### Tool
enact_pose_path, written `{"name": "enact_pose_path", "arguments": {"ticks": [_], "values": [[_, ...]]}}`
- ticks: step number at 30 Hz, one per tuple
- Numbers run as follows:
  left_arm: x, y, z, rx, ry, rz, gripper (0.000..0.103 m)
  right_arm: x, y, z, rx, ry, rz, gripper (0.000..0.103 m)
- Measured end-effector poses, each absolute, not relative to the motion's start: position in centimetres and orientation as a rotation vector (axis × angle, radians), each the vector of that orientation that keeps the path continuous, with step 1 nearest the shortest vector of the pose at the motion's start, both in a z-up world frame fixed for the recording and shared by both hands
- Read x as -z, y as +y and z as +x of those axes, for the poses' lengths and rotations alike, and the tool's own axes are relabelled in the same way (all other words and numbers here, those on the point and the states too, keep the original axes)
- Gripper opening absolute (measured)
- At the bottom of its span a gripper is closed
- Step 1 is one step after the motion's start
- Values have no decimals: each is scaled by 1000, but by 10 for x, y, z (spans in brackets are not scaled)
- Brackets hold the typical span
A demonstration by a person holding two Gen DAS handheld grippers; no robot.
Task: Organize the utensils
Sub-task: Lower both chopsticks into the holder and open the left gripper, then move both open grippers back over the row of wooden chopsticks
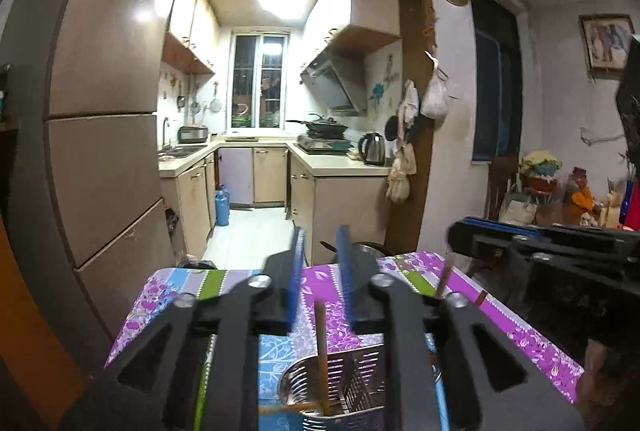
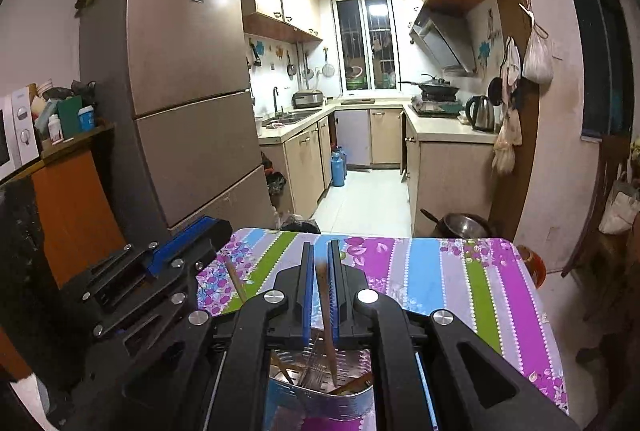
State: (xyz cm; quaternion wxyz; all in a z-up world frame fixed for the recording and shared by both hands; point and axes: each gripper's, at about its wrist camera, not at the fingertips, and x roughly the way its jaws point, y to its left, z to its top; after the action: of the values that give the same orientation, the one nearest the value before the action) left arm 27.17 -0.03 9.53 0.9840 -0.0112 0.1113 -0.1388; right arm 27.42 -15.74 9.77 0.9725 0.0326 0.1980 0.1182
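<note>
A perforated metal utensil holder (image 1: 340, 383) stands on the floral tablecloth (image 1: 320, 283), right below both grippers; it also shows in the right wrist view (image 2: 320, 379). My left gripper (image 1: 320, 235) is open, and a wooden chopstick (image 1: 322, 343) stands in the holder below its gap, untouched. My right gripper (image 2: 321, 251) is shut on a wooden chopstick (image 2: 326, 315) whose lower end reaches down into the holder. More wooden utensils lie inside the holder. The right gripper shows at the right of the left wrist view (image 1: 560, 243).
The table's far edge (image 2: 380, 237) is close ahead. A metal pot (image 2: 464, 225) sits beyond it. A tall fridge (image 2: 180, 91) stands at the left, the kitchen behind. A cluttered side table (image 1: 560, 199) and a chair stand at the right.
</note>
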Motion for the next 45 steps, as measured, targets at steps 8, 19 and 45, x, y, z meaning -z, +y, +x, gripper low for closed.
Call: {"name": "enact_pose_path", "arguments": {"ticks": [8, 19, 45], "values": [[-120, 22, 254, 252, 176, -55, 20, -104, -162, 258, -227, 391, 61, 8], [-124, 44, 197, 236, 151, -46, 20, -106, -188, 201, -245, 385, 48, 8], [8, 94, 13, 179, 344, 168, 50, 49, -287, -89, -24, 499, -65, 60]]}}
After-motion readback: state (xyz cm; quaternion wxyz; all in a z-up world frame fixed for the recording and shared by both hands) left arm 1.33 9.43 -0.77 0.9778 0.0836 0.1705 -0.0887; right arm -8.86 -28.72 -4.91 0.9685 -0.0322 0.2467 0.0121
